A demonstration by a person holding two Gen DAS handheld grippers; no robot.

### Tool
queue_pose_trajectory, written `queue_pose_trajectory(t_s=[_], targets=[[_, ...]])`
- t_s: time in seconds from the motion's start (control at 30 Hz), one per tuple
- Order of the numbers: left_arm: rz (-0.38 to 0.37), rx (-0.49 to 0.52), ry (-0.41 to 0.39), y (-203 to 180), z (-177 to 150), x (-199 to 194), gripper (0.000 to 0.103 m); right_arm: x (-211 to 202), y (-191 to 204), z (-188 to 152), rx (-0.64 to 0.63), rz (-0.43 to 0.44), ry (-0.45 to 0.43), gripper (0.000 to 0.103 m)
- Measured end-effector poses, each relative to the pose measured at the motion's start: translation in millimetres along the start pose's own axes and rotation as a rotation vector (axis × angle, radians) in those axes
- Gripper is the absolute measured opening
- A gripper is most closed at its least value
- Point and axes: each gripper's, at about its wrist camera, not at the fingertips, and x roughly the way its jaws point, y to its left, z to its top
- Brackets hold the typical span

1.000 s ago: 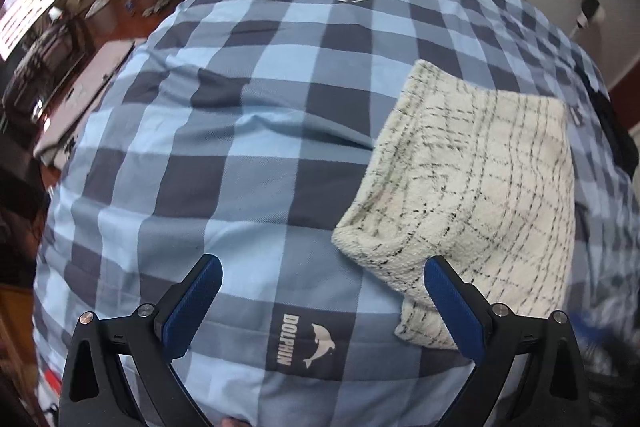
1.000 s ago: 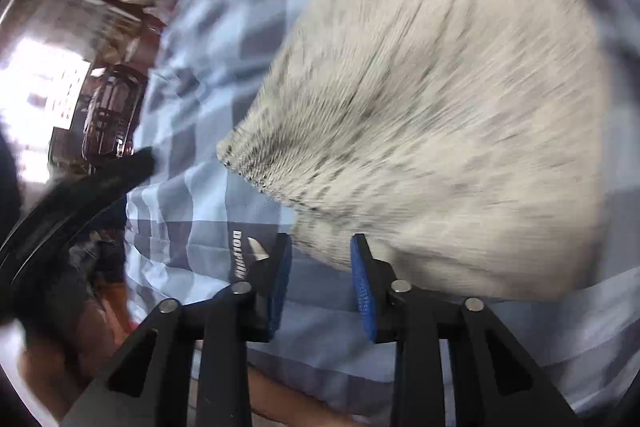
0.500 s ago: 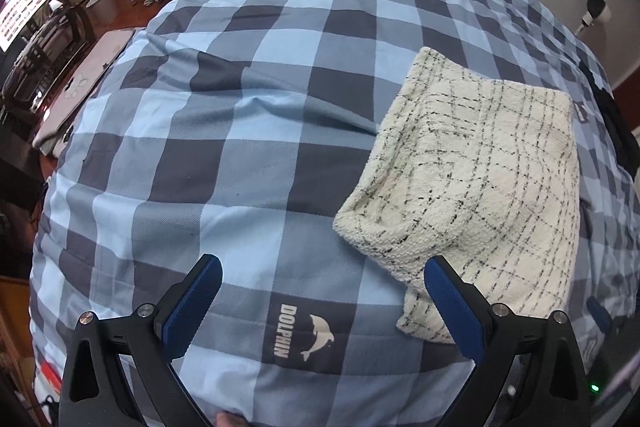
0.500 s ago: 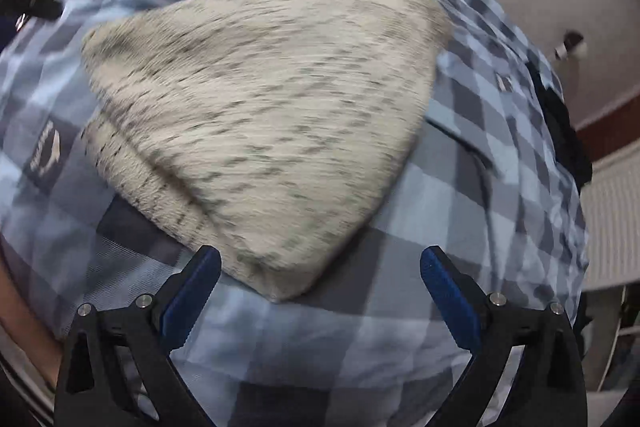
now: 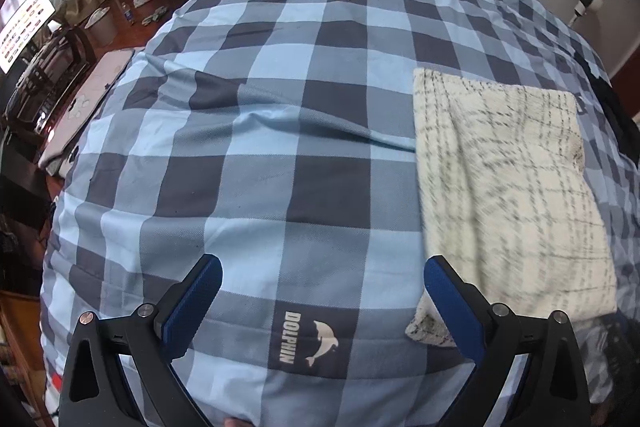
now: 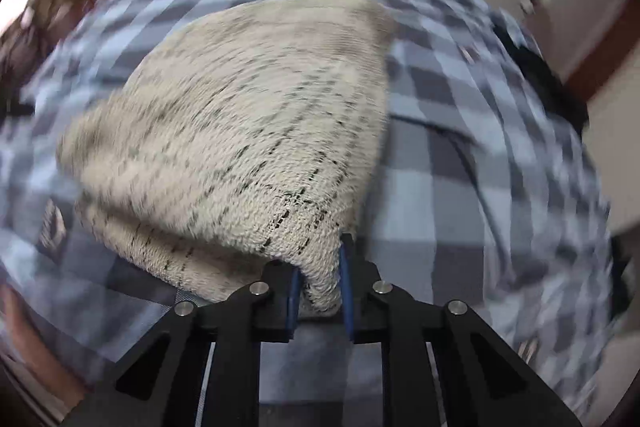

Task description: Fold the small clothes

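A: Right gripper (image 6: 320,291) now clamped on near corner of cream knit garment (image 6: 240,115), lower centre of right view. Half a second ago: jaws wide, nothing held.

B: So next fold likely starting. Left?

A: Left gripper (image 5: 320,301) jaws apart, empty, hovering over checked blanket (image 5: 248,155); garment at right of frame, shifted.

B: Counts?

A: One garment, two grippers, one blanket.

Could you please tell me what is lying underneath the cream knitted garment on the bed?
The cream knitted garment rests on the blue checked bedspread; checks show all around it. The right gripper pinches its near corner. Whatever lies directly beneath its middle is covered.
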Motion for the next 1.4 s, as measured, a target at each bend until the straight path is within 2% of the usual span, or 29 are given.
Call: queue_pose_trajectory(t_s=[0.1, 0.23, 0.27, 0.3, 0.37, 0.4, 0.43, 0.47, 0.5, 0.57, 0.67, 0.73, 0.8, 0.87, 0.93, 1.07, 1.2, 1.3, 1.4], targets=[[-0.017, 0.017, -0.002, -5, -1, -2, 0.102, -4, -22, -12, 0.073, -0.004, 0.04, 0.008], [-0.057, 0.09, -0.008, -24, -3, -5, 0.102, 8, -10, -36, -0.026, -0.029, 0.17, 0.006], [-0.07, 0.107, -0.01, -30, -3, -6, 0.102, 4, -11, -38, -0.034, -0.014, 0.17, 0.006], [-0.109, 0.139, -0.009, -39, -4, -6, 0.102, -7, -14, -37, -0.005, 0.041, 0.138, 0.006], [-0.189, 0.167, 0.018, -53, -2, -1, 0.102, -31, -27, -31, 0.077, 0.148, 0.041, 0.011], [-0.229, 0.177, 0.04, -60, 0, 4, 0.102, -46, -34, -25, 0.131, 0.193, -0.028, 0.031], [-0.258, 0.188, 0.062, -66, 2, 10, 0.102, -52, -39, -21, 0.16, 0.198, -0.065, 0.069], [-0.285, 0.213, 0.091, -75, 5, 18, 0.102, -57, -42, -16, 0.196, 0.192, -0.108, 0.088], [-0.292, 0.228, 0.102, -80, 6, 23, 0.102, -62, -46, -9, 0.241, 0.193, -0.177, 0.101], [-0.308, 0.23, 0.122, -88, 13, 38, 0.102, -57, -50, 2, 0.285, 0.202, -0.226, 0.101], [-0.372, 0.174, 0.195, -94, 27, 66, 0.102, -31, -48, 11, 0.325, 0.246, -0.201, 0.101], [-0.392, 0.126, 0.252, -94, 34, 84, 0.1, -16, -46, 11, 0.344, 0.239, -0.167, 0.101], [-0.418, 0.095, 0.287, -97, 38, 98, 0.09, -9, -48, 12, 0.337, 0.229, -0.14, 0.101], [-0.414, 0.113, 0.291, -103, 42, 103, 0.055, -11, -56, 8, 0.355, 0.226, -0.142, 0.101], [-0.403, 0.138, 0.252, -107, 47, 98, 0.023, -13, -63, 6, 0.382, 0.243, -0.144, 0.101], [-0.435, 0.132, 0.219, -104, 56, 83, 0.004, -11, -69, 7, 0.413, 0.243, -0.151, 0.101], [-0.494, 0.095, 0.152, -92, 72, 58, 0.003, -11, -71, 8, 0.431, 0.251, -0.159, 0.101], [-0.551, 0.024, 0.093, -74, 84, 44, 0.003, -6, -71, 10, 0.432, 0.26, -0.143, 0.101], [-0.505, -0.02, 0.083, -64, 92, 55, 0.003, -2, -71, 11, 0.43, 0.267, -0.125, 0.101]])
